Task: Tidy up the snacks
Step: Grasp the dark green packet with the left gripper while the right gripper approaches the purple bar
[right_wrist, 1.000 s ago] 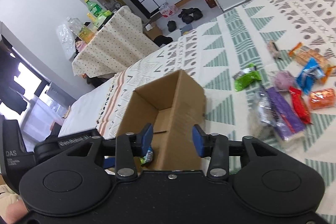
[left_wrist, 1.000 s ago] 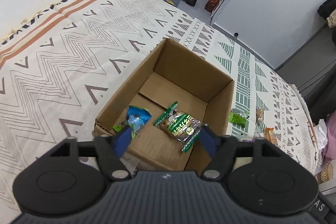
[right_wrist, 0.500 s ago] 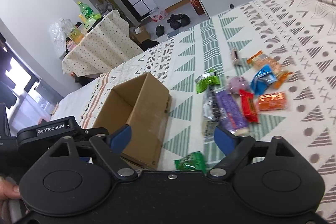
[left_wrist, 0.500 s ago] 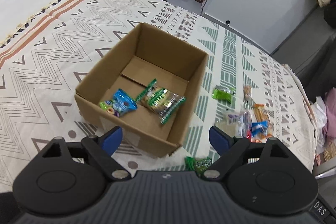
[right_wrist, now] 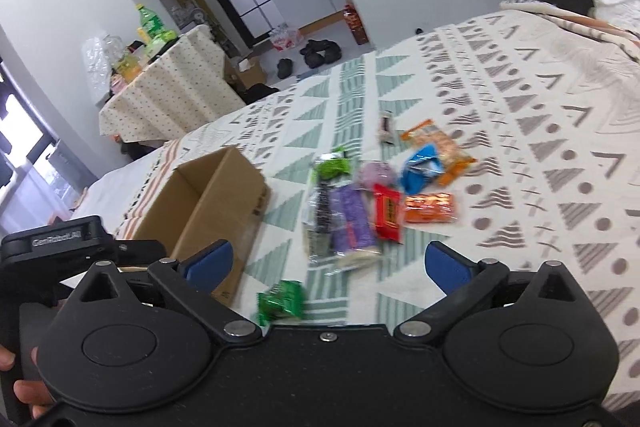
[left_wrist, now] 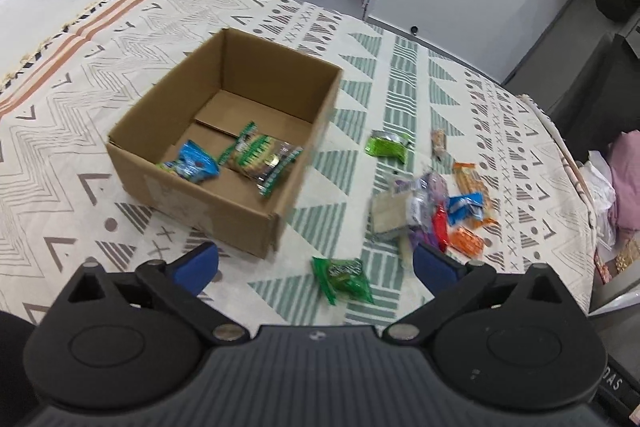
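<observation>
Right of the cardboard box (left_wrist: 224, 151), open blanket (left_wrist: 340, 131), perhaps blurred, before scattered snacks (left_wrist: 436, 203).

Snack pile (left_wrist: 436, 207) labels blurred, unreadable

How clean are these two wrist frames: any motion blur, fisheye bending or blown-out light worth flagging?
Left wrist view: the cardboard box has smeared near edges, the snack pile is soft, the blanket bows toward the frame edges. Right wrist view: the green packet is streaked with motion blur, the window at the left is blown out, the far room reads sharper.
</observation>
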